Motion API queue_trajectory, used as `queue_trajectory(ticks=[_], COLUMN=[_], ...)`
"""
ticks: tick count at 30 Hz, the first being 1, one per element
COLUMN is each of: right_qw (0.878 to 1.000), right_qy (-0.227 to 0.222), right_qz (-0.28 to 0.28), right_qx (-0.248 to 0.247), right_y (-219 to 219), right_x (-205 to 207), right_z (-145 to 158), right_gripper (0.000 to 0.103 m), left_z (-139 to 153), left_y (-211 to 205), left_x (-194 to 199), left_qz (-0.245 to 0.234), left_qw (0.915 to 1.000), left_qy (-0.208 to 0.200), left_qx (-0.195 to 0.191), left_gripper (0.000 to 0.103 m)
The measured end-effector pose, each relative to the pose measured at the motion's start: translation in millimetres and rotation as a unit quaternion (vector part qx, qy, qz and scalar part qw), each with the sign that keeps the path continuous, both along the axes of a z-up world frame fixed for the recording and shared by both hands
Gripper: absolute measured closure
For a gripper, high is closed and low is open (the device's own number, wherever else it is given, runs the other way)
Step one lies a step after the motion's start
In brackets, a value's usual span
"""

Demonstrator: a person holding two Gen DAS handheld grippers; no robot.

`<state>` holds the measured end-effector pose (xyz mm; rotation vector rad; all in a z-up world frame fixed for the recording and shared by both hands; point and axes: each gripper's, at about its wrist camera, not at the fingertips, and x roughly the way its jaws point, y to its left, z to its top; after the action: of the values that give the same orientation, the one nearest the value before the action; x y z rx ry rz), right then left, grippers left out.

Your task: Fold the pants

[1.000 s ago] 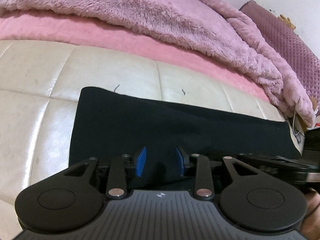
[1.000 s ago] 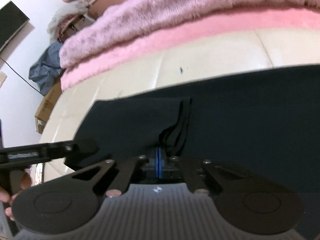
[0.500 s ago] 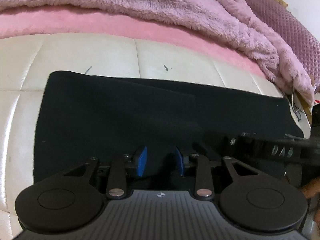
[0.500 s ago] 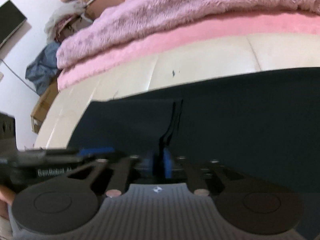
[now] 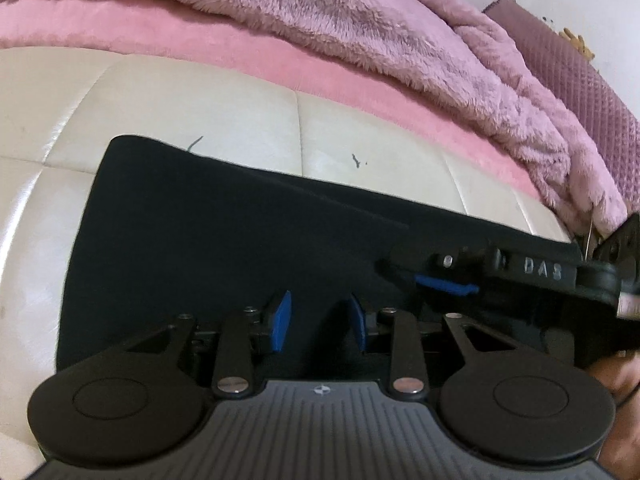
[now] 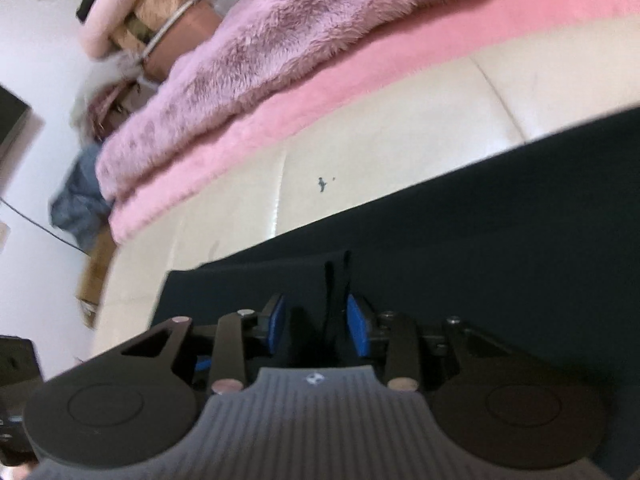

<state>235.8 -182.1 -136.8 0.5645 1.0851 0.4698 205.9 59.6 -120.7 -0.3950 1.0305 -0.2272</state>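
Observation:
Black pants (image 5: 240, 240) lie flat as a long band across the cream padded surface (image 5: 192, 112). My left gripper (image 5: 319, 304) hovers low over their near part, blue pads apart and empty. From the right, my right gripper (image 5: 444, 285) reaches in sideways over the same cloth. In the right wrist view the pants (image 6: 500, 232) fill the lower right. The right gripper (image 6: 316, 314) has its jaws closing. A thin upright ridge of the black cloth (image 6: 334, 292) stands between the pads, which do not press on it.
A fluffy mauve blanket (image 5: 380, 28) over a pink cover (image 5: 240, 52) is heaped behind the pants. A quilted purple cushion (image 5: 580, 92) sits far right. Past the surface's left edge are a cardboard box (image 6: 94, 280), grey clothes (image 6: 76, 200) and baskets.
The right gripper, shut on a raised fold of the pants a second ago, has opened and the fold has dropped. It slid further in over the pants. The left gripper sank slightly.

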Motion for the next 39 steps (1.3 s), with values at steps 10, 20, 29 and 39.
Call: queue_trajectory(ticks=[10, 20, 29, 39], right_qw=[0.999, 0.992, 0.982, 0.982], right_qy=[-0.010, -0.113, -0.168, -0.167], right_qz=[-0.015, 0.051, 0.065, 0.013], right_qx=[0.039, -0.030, -0.059, -0.082], right_y=[-1, 27, -13, -151], right_x=[-1, -8, -1, 3], right_z=[-2, 66, 164, 254], right_gripper=[0.103, 0.103, 0.103, 0.103], left_z=[0, 42, 71, 65], left_y=[-17, 20, 41, 11], left_x=[13, -15, -26, -17], left_qz=[-0.001, 0.051, 0.081, 0.039], left_qw=[0.9999, 0.9970, 0.9929, 0.9963], left_qy=[-0.010, -0.055, -0.088, -0.077], left_qx=[0.007, -0.019, 0.001, 0.001], left_gripper=[0.067, 0.067, 0.067, 0.067])
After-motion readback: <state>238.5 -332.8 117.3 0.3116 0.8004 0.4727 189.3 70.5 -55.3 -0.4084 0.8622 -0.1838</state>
